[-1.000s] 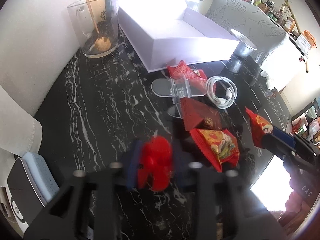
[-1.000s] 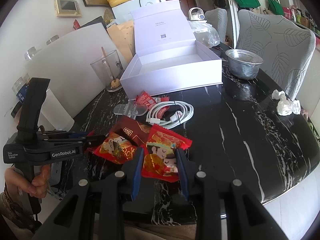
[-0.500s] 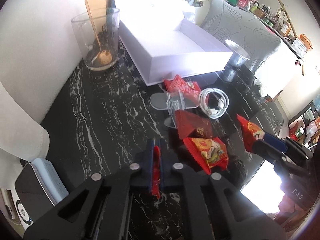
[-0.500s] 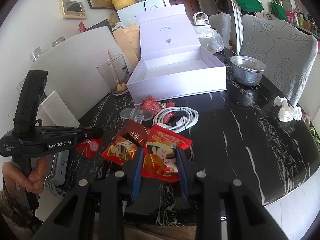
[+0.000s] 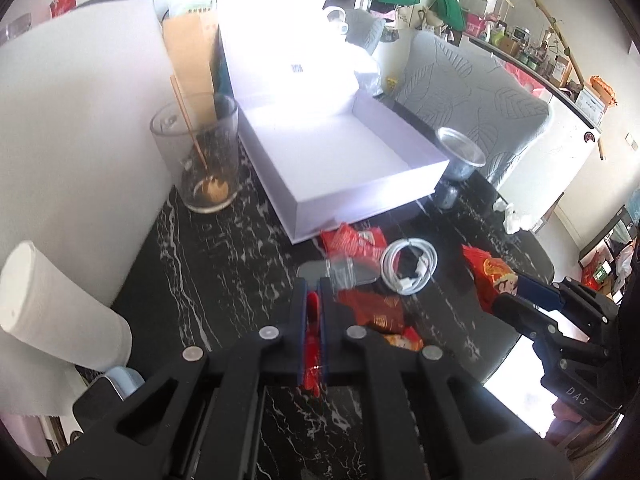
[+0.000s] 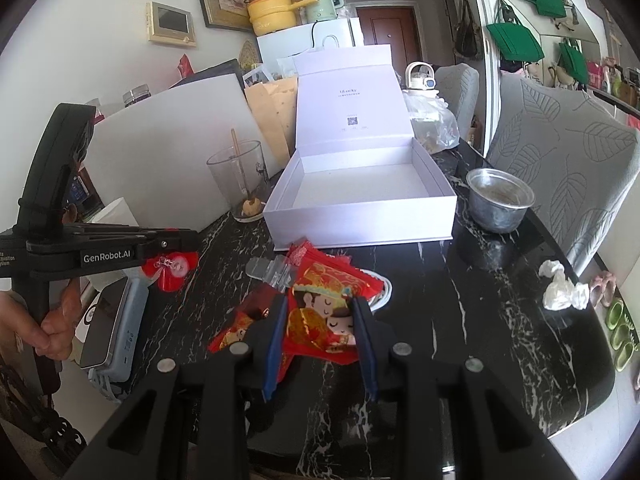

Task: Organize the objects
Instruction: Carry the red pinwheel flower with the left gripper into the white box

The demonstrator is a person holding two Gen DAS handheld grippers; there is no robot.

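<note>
My left gripper (image 5: 312,308) is shut on a small red flower-shaped ornament (image 5: 311,344), held edge-on between the blue pads. The right wrist view shows that ornament (image 6: 172,270) hanging above the black marble table (image 6: 460,320). My right gripper (image 6: 320,308) is shut on a red snack packet with a cartoon couple (image 6: 324,280), lifted off the table. From the left wrist view this packet (image 5: 486,268) sticks out of the right gripper (image 5: 506,294). An open white box (image 6: 360,188) with its lid up stands behind, and nothing shows inside it.
On the table lie other red packets (image 5: 352,240), a dark red packet (image 5: 372,308), a coiled white cable (image 5: 408,268) and a clear plastic stand (image 5: 340,272). A glass with a stick (image 6: 236,176), a metal bowl (image 6: 500,200), crumpled tissue (image 6: 560,292) and a grey device (image 6: 108,320) surround them.
My left gripper closed flat on the red ornament and lifted it off the table. The right gripper rose a little with its packet.
</note>
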